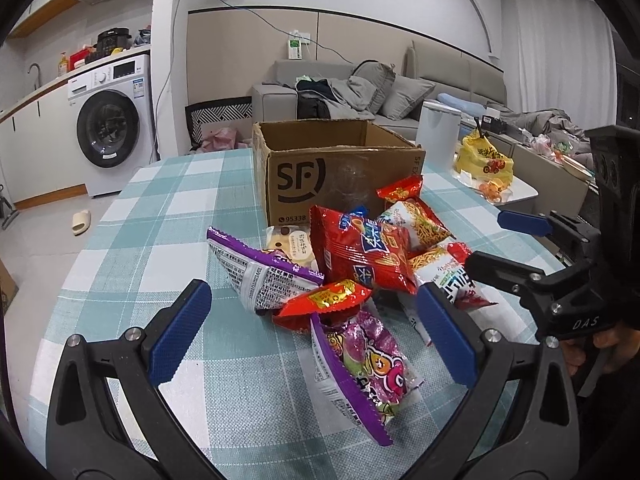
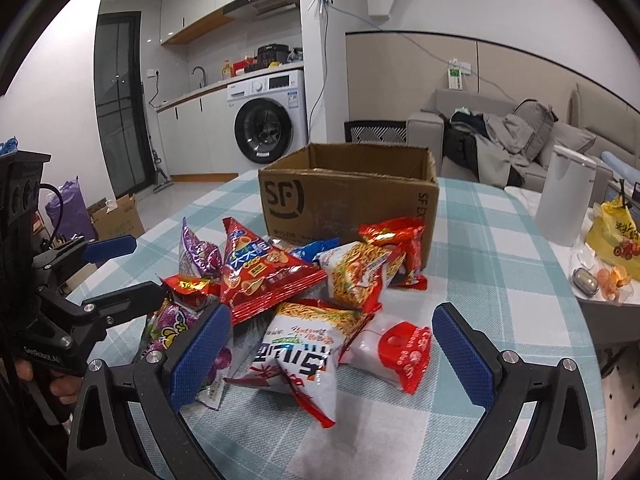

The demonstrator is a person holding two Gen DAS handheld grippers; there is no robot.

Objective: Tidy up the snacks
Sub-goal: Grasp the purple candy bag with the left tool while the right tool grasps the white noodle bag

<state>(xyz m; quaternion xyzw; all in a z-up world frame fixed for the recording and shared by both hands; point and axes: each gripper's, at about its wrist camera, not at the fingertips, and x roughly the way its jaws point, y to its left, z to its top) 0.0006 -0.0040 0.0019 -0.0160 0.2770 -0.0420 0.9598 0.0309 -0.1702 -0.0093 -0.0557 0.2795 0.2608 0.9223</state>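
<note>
Both claws — L [image 1: 312,332] & R [image 2: 332,356] — spread wide, level, w/ snack pile [image 2: 304,292] betw. fingers.

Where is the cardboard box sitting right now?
The cardboard box stands open on the checked tablecloth, near the middle of both wrist views, directly behind the pile of snack packets and in front of the grey sofa.

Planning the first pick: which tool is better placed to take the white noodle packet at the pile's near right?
Right, probably. The right tool is open with the white noodle packet between its fingers; the left tool frames the purple candy bag.
</note>
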